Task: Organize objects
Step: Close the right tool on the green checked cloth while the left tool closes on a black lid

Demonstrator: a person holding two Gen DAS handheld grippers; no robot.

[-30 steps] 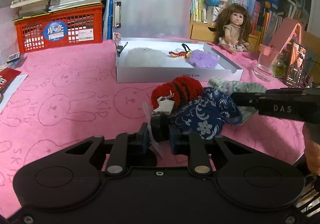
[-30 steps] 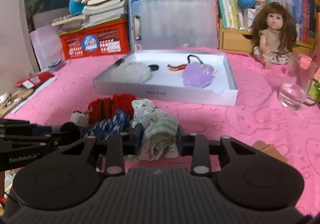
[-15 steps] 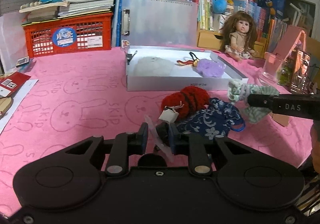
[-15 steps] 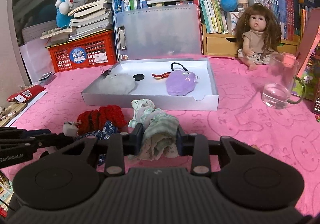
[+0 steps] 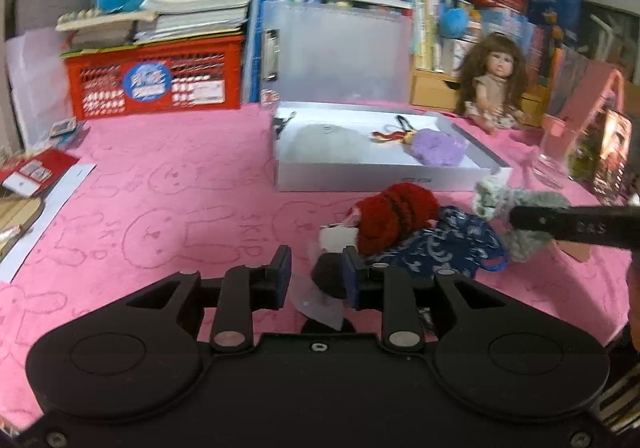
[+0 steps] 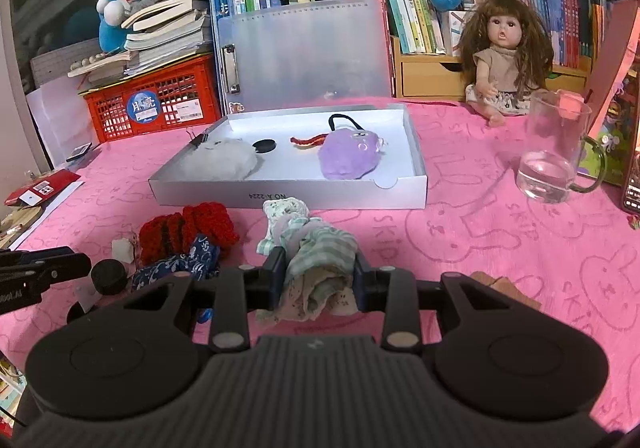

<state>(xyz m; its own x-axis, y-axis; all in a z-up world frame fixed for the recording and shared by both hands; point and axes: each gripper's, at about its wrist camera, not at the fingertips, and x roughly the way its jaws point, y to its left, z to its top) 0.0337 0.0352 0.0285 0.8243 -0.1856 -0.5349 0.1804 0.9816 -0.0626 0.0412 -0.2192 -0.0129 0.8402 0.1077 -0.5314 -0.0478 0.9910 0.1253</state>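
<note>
The left claw (image 5: 316, 280) sits low over the pink surface (image 5: 168, 184), its jaws opening, with a small dark round piece and a scrap of clear wrapping (image 5: 320, 308) between them; the pads no longer pinch either, so I take it as letting go. Just beyond lie the red knitted thing (image 5: 396, 216) and the blue patterned pouch (image 5: 444, 248), touching each other in a little heap, waiting their turn (they look soft and easy to pinch). Behind them stands the shallow white box (image 6: 288, 194), which already holds a grey fluffy piece (image 6: 220, 164) and a purple plush (image 6: 348, 154), so it is evidently where the loose things are being gathered. To the right, the right claw (image 6: 318, 274) is clamped on a bundle of pale green checked cloth (image 6: 316, 248), held clear of the heap and aimed at the box, probably to go in next.
</note>
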